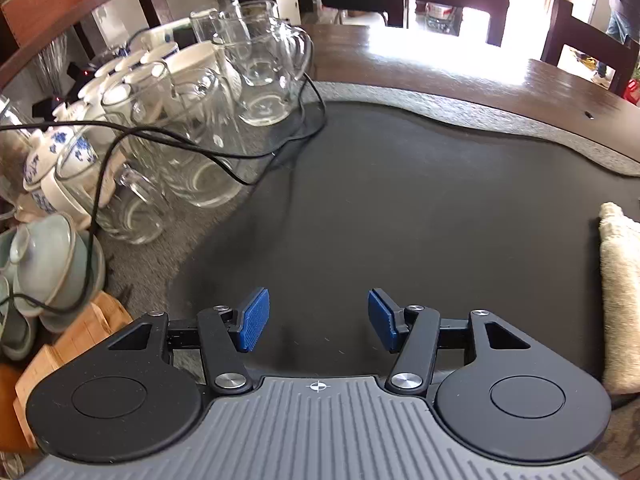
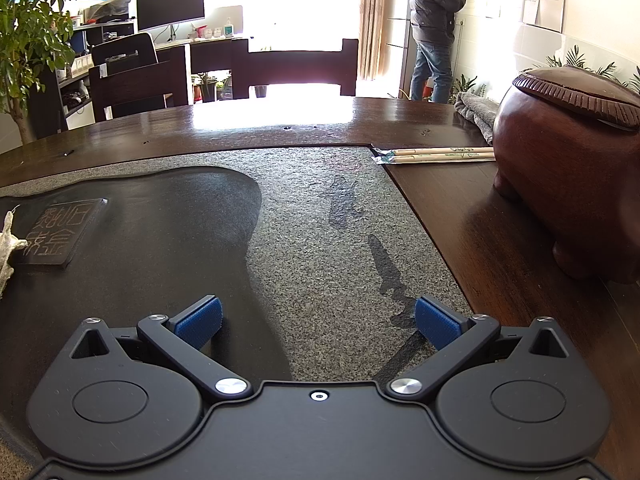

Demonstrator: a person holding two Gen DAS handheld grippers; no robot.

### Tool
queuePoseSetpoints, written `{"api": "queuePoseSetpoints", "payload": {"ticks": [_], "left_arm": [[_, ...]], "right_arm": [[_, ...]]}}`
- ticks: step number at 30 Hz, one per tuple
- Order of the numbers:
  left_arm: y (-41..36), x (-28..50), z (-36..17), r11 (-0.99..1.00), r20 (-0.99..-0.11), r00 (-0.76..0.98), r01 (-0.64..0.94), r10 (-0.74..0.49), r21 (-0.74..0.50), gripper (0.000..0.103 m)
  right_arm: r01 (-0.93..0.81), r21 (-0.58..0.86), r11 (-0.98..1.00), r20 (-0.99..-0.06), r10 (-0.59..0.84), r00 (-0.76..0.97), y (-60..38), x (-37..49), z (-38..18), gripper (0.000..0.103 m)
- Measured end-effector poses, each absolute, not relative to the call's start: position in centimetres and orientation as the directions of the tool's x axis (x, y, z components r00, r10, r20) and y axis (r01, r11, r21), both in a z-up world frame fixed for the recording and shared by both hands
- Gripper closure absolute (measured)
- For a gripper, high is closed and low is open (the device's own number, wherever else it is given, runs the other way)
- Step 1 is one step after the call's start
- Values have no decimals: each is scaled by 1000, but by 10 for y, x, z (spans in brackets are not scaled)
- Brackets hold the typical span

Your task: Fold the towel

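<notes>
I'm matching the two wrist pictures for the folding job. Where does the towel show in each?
Left wrist view: the towel lies at the right edge, on the dark stone tray.
Right wrist view: only a pale corner of it shows at the left edge.
Shared landmark: the dark stone tray.

Dark wooden table (image 2: 420,116) bearing an inset grey stone tray (image 2: 320,216) with a smooth black basin (image 1: 400,208). Relative to the tray: cream towel (image 1: 620,288) in the basin; glass mugs (image 1: 192,136) on its left margin; wrapped chopsticks (image 2: 440,155) and brown pot (image 2: 568,168) just beyond its right edge.
</notes>
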State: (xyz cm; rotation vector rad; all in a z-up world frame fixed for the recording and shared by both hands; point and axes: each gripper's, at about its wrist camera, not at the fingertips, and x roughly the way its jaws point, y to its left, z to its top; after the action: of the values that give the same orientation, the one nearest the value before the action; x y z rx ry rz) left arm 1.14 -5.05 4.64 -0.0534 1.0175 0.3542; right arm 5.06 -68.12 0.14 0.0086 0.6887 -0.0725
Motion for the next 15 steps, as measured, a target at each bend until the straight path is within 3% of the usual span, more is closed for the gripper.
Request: {"api": "queuePoseSetpoints", "payload": {"ticks": [15], "left_arm": [[-29, 8, 30, 945, -820, 511, -308, 259, 107, 47]], "right_arm": [[70, -16, 997, -635, -64, 770, -681, 51, 1, 0]]}}
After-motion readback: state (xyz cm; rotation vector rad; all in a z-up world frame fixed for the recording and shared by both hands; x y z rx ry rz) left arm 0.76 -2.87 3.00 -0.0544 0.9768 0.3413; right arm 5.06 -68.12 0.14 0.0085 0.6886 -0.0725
